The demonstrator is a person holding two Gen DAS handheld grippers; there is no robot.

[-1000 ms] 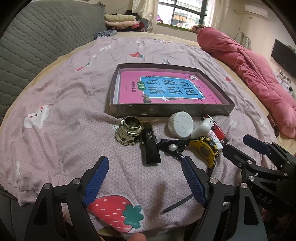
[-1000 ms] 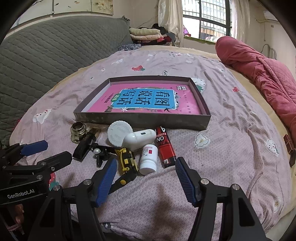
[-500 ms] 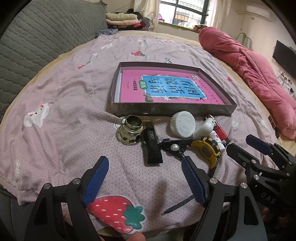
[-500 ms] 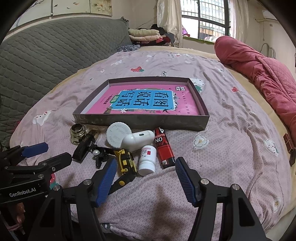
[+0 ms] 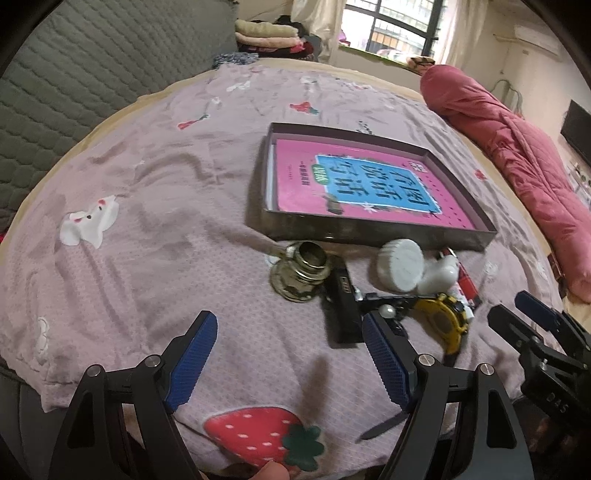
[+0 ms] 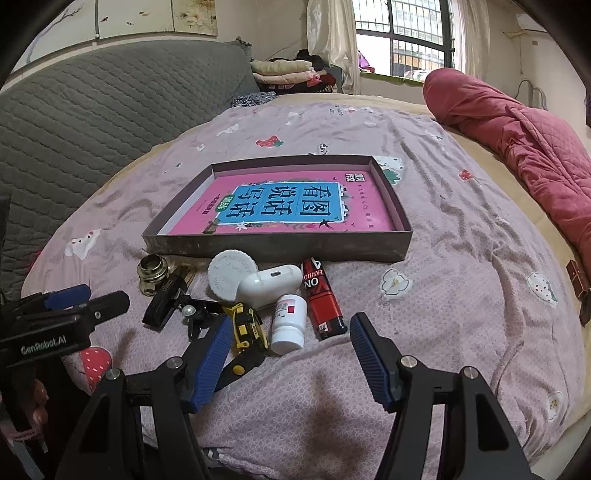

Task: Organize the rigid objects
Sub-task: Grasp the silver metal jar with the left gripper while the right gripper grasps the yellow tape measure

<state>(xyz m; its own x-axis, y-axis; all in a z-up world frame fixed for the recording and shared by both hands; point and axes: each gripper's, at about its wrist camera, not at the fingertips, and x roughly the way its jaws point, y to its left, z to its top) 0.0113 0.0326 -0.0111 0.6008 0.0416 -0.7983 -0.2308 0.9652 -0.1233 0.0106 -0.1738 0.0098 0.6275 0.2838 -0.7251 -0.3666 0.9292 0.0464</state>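
Both my left gripper [image 5: 286, 356] and right gripper [image 6: 290, 360] gape wide, empty. Small white plastic pill bottle [image 6: 289, 323] lies near the shallow dark cardboard box [image 6: 277, 248]; I'd straddle it squarely, close gently so it doesn't roll.

Left gripper [image 5: 288, 354] hovering low in frame, jaws gaping wide, right gripper [image 6: 291, 354] doing likewise — both gripping nothing.

Bedsheet [image 6: 461, 258]: mauve, printed with strawberries and rabbits. Quilt [image 6: 517, 147]: red, bundled at 2 o'clock. Headboard [image 6: 92, 118]: grey, quilted, 10 o'clock. Folded clothes [image 6: 284, 72]: stacked at 12 o'clock. Window [image 6: 402, 33]: barred, 1 o'clock, beside curtain [image 6: 332, 40].
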